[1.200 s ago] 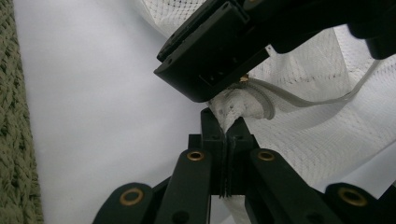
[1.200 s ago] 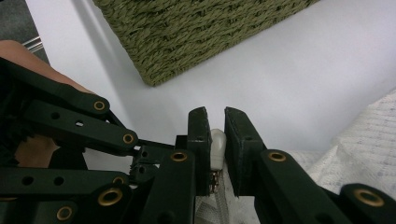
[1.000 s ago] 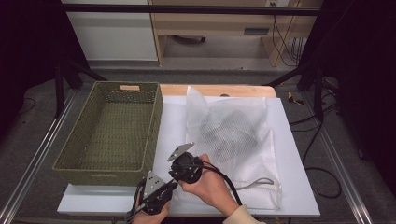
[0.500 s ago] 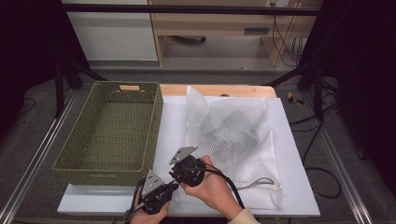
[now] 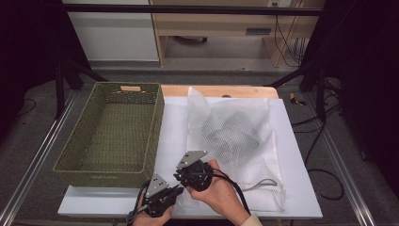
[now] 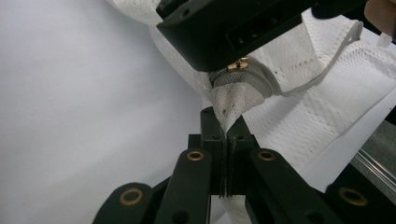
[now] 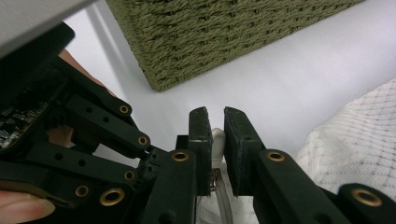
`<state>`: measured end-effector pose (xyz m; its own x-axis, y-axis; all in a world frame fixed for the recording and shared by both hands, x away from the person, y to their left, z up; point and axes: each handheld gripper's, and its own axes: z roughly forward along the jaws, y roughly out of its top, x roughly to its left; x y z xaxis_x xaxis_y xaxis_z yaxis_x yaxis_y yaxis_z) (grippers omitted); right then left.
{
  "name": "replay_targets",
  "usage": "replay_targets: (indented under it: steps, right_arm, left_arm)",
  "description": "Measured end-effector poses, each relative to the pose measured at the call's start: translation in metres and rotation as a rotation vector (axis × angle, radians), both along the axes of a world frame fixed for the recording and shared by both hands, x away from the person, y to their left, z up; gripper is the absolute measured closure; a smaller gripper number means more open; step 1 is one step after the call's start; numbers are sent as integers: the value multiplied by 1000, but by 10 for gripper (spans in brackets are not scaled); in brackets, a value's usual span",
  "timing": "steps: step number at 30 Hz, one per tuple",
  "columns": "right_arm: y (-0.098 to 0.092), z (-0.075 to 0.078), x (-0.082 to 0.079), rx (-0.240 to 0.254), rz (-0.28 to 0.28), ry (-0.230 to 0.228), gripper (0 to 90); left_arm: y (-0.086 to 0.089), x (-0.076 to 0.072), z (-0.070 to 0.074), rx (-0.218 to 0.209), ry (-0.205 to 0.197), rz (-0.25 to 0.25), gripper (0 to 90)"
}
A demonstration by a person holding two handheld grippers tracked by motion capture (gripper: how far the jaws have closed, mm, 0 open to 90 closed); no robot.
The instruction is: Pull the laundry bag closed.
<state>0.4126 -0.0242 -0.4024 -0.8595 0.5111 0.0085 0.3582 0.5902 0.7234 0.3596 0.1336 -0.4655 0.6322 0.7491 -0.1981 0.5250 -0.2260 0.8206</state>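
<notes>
A: Where's the mesh laundry bag (image 5: 235, 141)?

B: Flat on the white table (image 5: 171, 122), filling the half toward 3 o'clock, with something dark inside it. The green woven basket (image 5: 113, 132) sits at 9 o'clock of it, close by but apart.

A: And the grippers?

B: Both at the bag's near-left corner, around 6 o'clock on the table. The left gripper (image 6: 225, 140) has its jaws pressed together on a pinch of the bag's white fabric — the cloth rises out of them in a point. In the high view the left gripper (image 5: 162, 193) sits just at 7 o'clock of the right one.

A: The right?

B: The right gripper (image 7: 217, 135) has its jaws narrow, with a small white zipper pull (image 7: 217, 140) between them. The pads flank it closely — I cannot tell for certain that both press on it. From above, the right gripper (image 5: 190, 172) lies over the bag's corner, the hand (image 5: 219, 190) wrapped round its body.

A: Anything else nearby?

B: A white drawstring (image 5: 263, 184) loops at the bag's near edge, toward 4 o'clock.
</notes>
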Motion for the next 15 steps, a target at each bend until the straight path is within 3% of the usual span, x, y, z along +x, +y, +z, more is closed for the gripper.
replay_targets:
  steps: [15]
  right_arm:
    - [-19,-8,-13,48,-8,-20,821]
  left_arm:
    - [-1,1,-2,-6,13,6,889]
